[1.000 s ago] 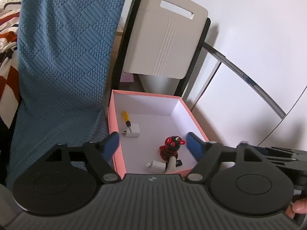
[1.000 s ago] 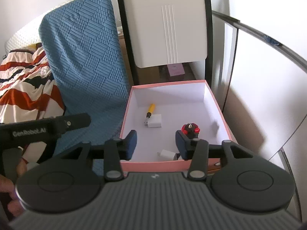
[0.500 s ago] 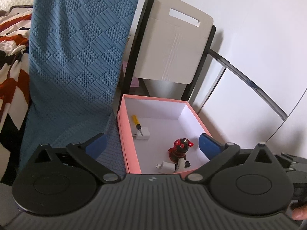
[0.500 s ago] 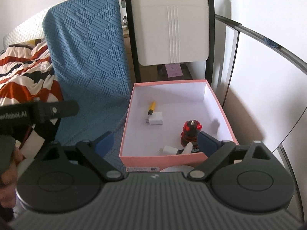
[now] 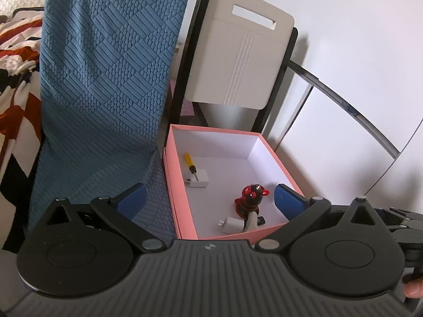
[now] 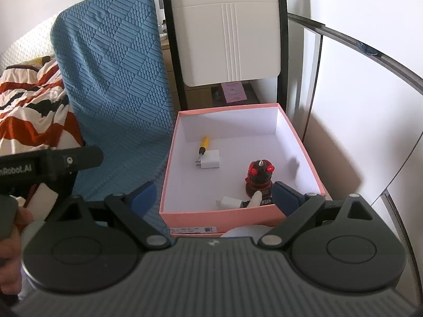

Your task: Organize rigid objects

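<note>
Pink cardboard box (image 5: 182, 200), rectangular, open top, white smooth inside, sits in front of both grippers. Left gripper (image 5: 210, 198) has its jaws spread wide, blue pads either side of the box's near end, nothing between them touching the pads. Right gripper (image 6: 215, 194) also spread wide, nothing gripped, blue pads flanking the box's near corners.

Inside the box: small screwdriver (image 5: 191, 164) with yellow plastic handle and thin metal tip, lying flat near the left wall; its tip rests on or just at a white boxy charger plug (image 5: 198, 182) with rounded edges. Near the front wall stands a black and red glossy figurine (image 5: 249, 198), rounded body, two red horn-like bumps, upright. Just beside its base lies a second white plug adapter (image 5: 230, 223) with metal prongs, plus a short whitish stub and a small black piece, too small to identify.

Blue quilted cushion (image 5: 105, 79), embossed scale and stripe patchwork texture, leans upright left of the box and runs under its left side. Behind the box stands a chair (image 5: 238, 60) with a smooth cream plastic back, slot handle cutout, three vertical ribs, black frame. Striped orange, white and black blanket (image 6: 29, 105) at far left. A hand (image 6: 10, 237) holds the other black gripper's handle at the right wrist view's left edge.
</note>
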The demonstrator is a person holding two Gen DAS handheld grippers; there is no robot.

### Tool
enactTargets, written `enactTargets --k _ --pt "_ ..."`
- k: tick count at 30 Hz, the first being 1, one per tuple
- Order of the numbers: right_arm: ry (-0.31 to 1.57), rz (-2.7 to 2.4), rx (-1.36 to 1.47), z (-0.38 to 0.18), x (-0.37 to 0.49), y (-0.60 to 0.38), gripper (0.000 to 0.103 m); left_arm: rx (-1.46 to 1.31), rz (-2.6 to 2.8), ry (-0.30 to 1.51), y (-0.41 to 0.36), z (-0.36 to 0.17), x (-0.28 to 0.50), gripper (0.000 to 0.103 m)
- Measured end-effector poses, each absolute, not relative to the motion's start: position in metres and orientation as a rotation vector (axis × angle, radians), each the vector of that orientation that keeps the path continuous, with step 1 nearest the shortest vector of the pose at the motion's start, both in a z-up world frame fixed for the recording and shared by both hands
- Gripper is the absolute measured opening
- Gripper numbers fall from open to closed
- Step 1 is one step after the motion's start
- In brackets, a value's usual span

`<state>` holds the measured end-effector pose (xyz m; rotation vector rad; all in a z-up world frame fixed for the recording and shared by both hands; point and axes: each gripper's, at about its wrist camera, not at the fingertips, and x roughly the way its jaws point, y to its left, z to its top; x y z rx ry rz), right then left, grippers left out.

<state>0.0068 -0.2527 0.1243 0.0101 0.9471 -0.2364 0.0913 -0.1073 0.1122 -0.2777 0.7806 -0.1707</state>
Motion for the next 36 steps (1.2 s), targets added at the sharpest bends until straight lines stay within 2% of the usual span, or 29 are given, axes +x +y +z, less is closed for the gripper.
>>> enactTargets --k 20,36 --pt "0.952 -0.248 0.032 0.124 0.002 -0.249 0.095 -0.209 -0.116 0.788 -0.107 0.118 0.079 0.103" --pt "0.951 -0.250 0.025 0.126 -0.002 -0.244 0.095 -0.275 -0.148 0.782 -0.096 0.123 0.068 0.103"
